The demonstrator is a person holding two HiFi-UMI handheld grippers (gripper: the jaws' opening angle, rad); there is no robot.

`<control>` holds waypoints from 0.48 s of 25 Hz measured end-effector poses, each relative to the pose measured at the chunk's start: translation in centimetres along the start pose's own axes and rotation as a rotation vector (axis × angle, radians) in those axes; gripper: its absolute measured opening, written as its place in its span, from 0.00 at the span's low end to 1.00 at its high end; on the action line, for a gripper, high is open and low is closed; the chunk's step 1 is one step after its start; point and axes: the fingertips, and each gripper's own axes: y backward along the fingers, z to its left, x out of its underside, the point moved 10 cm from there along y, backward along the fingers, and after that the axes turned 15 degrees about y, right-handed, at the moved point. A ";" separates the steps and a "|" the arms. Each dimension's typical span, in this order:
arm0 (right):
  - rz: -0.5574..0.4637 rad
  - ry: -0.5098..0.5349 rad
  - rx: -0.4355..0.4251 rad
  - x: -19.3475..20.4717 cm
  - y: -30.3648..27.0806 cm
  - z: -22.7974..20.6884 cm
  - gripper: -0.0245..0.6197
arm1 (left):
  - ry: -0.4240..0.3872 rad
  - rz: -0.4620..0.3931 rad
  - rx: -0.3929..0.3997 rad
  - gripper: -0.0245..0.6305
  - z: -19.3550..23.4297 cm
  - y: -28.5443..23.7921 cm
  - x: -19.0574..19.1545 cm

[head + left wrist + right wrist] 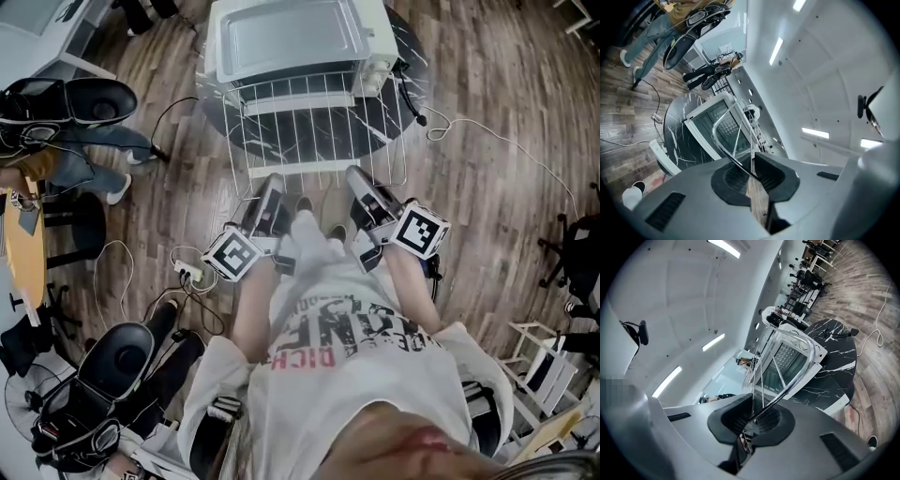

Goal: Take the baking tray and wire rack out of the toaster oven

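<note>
Pinched by left gripper (271, 185) and right gripper (357, 178) at near rim: rack (300, 105), liable to slip on thin wire, tilt, snag oven (300, 42).

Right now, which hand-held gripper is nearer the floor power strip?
Left. The left hand-held gripper holds the wire rack on the power strip side; the right hand-held gripper, opposite.

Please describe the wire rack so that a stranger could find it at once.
Find the round black table with the white oven on it. In front of the oven hangs the rack, the only open grid of thin silver bars.
</note>
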 end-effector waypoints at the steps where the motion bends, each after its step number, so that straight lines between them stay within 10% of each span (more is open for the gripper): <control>1: -0.012 0.006 -0.013 -0.5 -0.3 0.1 0.05 | 0.007 -0.002 0.003 0.07 0.0 -0.3 -0.1; 12: -0.064 0.045 -0.041 -3.3 -3.8 0.3 0.05 | 0.040 0.026 0.057 0.07 -0.9 -3.6 -3.0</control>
